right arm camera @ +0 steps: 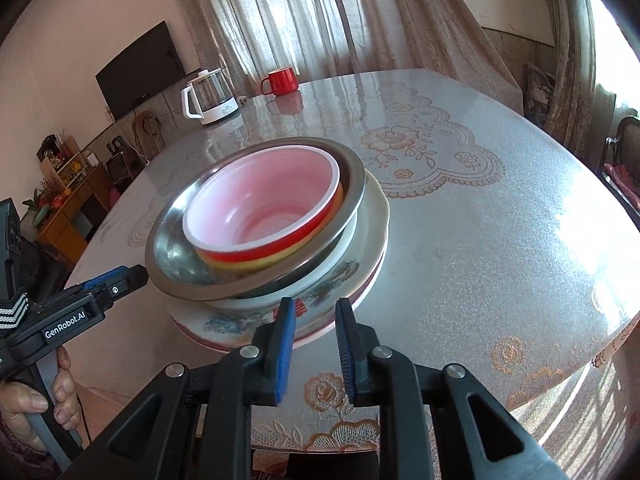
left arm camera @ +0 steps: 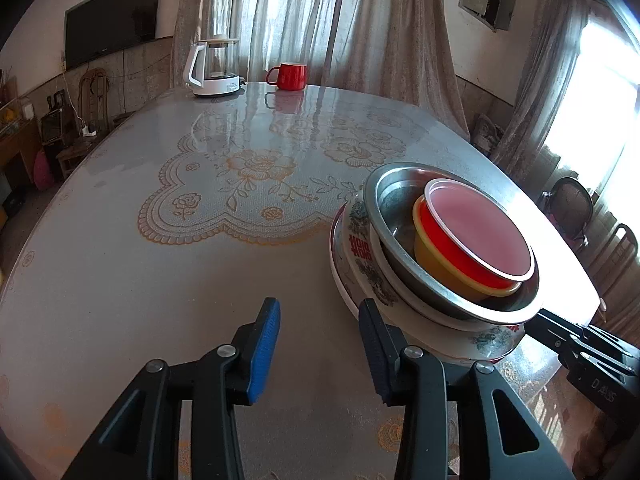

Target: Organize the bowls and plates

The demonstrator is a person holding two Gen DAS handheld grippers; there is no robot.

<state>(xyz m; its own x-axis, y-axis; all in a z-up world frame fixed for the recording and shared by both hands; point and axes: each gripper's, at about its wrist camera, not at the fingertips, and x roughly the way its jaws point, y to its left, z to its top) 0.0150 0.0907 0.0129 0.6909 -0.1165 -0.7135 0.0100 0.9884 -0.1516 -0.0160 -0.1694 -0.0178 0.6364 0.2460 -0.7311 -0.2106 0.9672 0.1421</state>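
- One stack holds all the dishes: red bowl inside a yellow bowl, both in a steel bowl, that in a floral bowl, with a plate at the bottom. It sits on the table near my edge.
- In the left view the stack fills the right middle of the frame, right of my left tongs. Those tongs are spread with nothing between the pads; the right-hand finger stands just beside the plate's rim, and I cannot tell whether it touches.
- In the right view the stack sits centre-left, straight ahead and a little left of my right tongs. The jaws stand partly apart with the plate's rim at their tips; I cannot tell whether they pinch it.
- The stack is round, so no long axis to line up with. What matters is the rim: my right tongs face it head-on, so I judge the right hand better placed to take hold, the left to steady the far side.
- The right view alone shows into the red bowl, which has nothing in it, and my left tongs near the steel rim at lower left.
- The left view alone shows the yellow bowl's wall and the inner bowls leaning towards the steel bowl's right side, so I would lift level.
- A kettle and a mug stand well apart at the far end.
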